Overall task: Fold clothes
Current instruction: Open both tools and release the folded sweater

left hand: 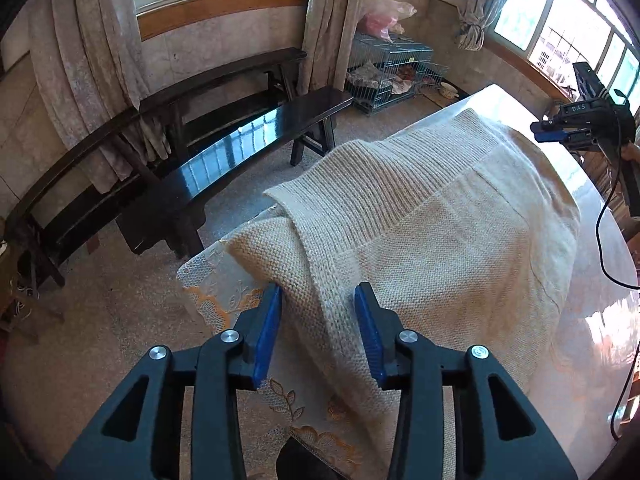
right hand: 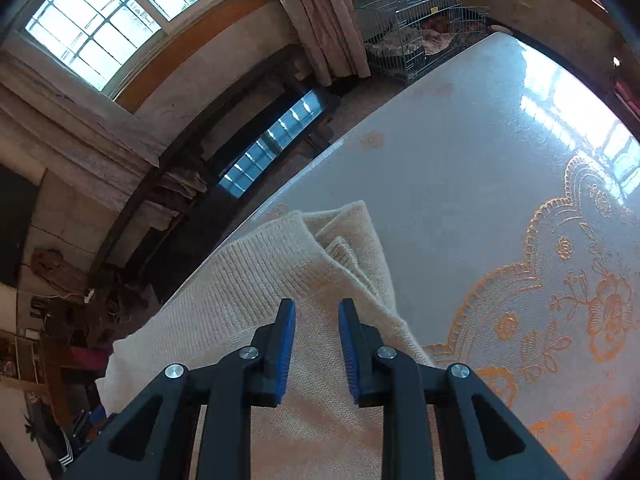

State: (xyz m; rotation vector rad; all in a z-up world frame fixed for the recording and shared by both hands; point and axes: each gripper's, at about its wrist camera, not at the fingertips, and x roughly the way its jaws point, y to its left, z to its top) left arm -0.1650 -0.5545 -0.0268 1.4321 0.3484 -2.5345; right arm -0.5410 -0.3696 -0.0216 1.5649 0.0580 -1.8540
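A cream knit sweater [left hand: 440, 220] lies folded on the table [left hand: 600, 320], its ribbed hem turned over toward the near edge. My left gripper [left hand: 318, 288] stands open over the table's edge, with a fold of the sweater running loosely between its blue pads [left hand: 370, 336]. In the right wrist view the sweater [right hand: 248, 292] shows a bunched corner with a few layers. My right gripper [right hand: 316, 304] is open just above it, nothing pinched. The right gripper [left hand: 552, 132] also appears at the far side in the left wrist view.
The table [right hand: 460, 160] carries a glossy lace cloth with orange flowers. Two dark wooden benches [left hand: 240, 136] stand on the floor beside it. A wire cage [left hand: 392, 68] sits by the wall under curtains. A black cable [left hand: 604, 240] hangs at the right.
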